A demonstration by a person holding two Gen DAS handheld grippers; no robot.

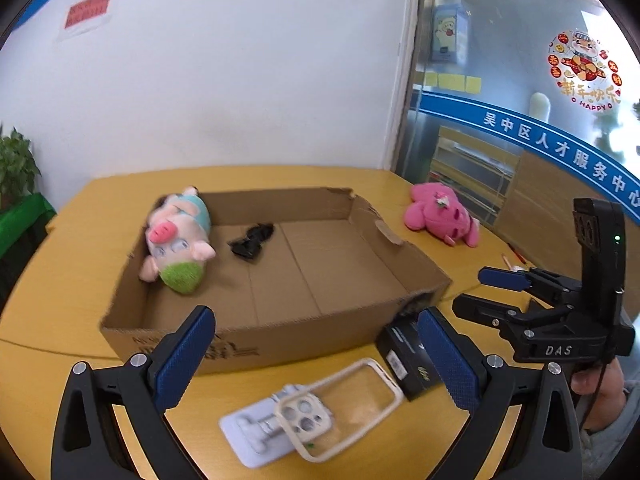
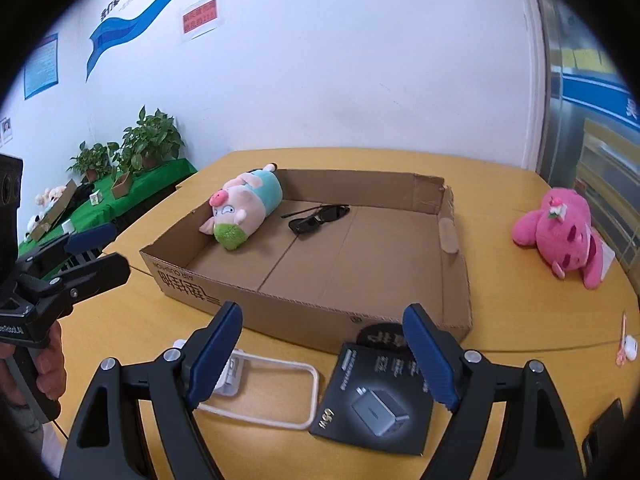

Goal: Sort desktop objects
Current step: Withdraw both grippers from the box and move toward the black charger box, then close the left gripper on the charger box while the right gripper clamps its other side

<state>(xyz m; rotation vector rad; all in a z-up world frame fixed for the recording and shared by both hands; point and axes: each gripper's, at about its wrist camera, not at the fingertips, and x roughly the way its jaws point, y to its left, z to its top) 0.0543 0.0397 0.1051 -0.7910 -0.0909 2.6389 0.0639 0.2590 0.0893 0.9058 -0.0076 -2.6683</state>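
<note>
A yellow table (image 2: 520, 320) carried a cardboard box (image 2: 360, 312) holding a pig plush (image 2: 244, 210) and sunglasses (image 2: 318, 218). Both grippers, left (image 1: 316, 356) and right (image 2: 322, 354), hovered empty, jaws apart, over the near edge's charger box (image 2: 376, 404) and phone case (image 2: 272, 392).

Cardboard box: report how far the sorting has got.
Done: the pig plush and sunglasses lie inside the cardboard box. In hand: nothing; the left gripper and right gripper are both open above the table. Left: the pink plush, phone case and black charger box.
</note>
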